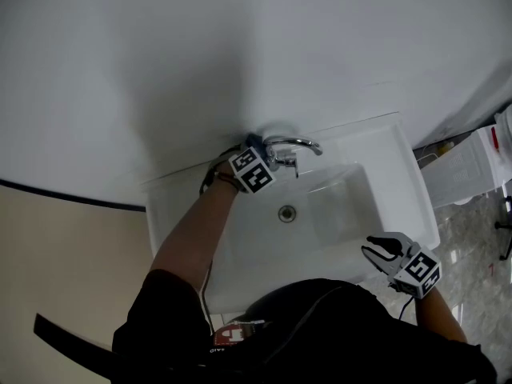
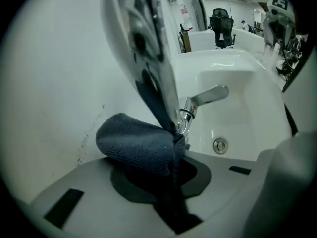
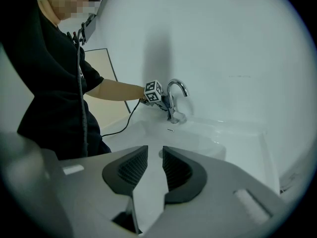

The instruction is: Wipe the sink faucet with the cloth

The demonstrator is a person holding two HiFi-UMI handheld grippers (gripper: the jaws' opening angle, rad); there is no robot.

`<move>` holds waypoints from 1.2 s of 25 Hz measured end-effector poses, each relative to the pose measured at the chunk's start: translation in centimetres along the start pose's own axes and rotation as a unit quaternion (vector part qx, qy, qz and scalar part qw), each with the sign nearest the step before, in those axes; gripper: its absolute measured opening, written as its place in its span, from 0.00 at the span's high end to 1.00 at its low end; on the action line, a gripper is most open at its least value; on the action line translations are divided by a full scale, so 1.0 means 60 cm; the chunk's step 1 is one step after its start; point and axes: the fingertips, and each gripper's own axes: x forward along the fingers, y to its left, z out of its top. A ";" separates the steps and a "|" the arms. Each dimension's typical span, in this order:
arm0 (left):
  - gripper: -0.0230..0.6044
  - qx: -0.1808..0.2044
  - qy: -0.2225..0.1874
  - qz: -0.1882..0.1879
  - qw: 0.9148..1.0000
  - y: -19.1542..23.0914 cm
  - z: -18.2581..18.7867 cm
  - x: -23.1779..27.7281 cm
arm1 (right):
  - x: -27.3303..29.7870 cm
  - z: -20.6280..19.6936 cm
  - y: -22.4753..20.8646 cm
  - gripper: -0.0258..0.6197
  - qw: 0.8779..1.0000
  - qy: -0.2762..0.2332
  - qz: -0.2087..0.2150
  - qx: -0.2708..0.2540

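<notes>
1. One white rectangular ceramic sink (image 1: 404, 162).
2. One curved chrome faucet (image 1: 294, 143).
3. One round metal drain (image 1: 286, 213).
4. One dark blue-grey folded cloth (image 2: 136, 142).
5. Two grey two-jaw grippers: the left gripper (image 1: 270, 160) and the right gripper (image 1: 374, 249).
6. Two cubes with black-and-white square markers, one per gripper: the left cube (image 1: 252, 170) and the right cube (image 1: 422, 270).
7. One black office chair (image 2: 220, 26), far back in the left gripper view.
8. One thin black cable (image 3: 119, 125).
9. One person in a black short-sleeved top (image 3: 59, 83).
</notes>
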 end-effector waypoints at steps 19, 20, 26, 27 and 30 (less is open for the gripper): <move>0.85 0.094 -0.071 0.037 0.992 0.056 0.095 -0.194 | -0.007 0.041 -0.014 0.82 0.999 -0.032 -0.007 -0.014; 0.85 0.118 -0.069 0.054 0.989 0.058 0.107 -0.207 | -0.005 0.042 -0.012 0.82 0.999 -0.032 -0.006 -0.016; 0.86 0.164 -0.033 0.086 0.982 0.068 0.128 -0.209 | -0.001 0.038 -0.007 0.82 0.999 -0.030 -0.005 -0.017; 0.86 0.157 -0.028 0.080 0.984 0.071 0.121 -0.198 | -0.001 0.036 -0.007 0.82 0.999 -0.028 -0.005 -0.016; 0.86 0.147 0.001 0.059 0.987 0.057 0.083 -0.134 | -0.002 0.026 -0.005 0.82 1.000 -0.024 -0.003 -0.011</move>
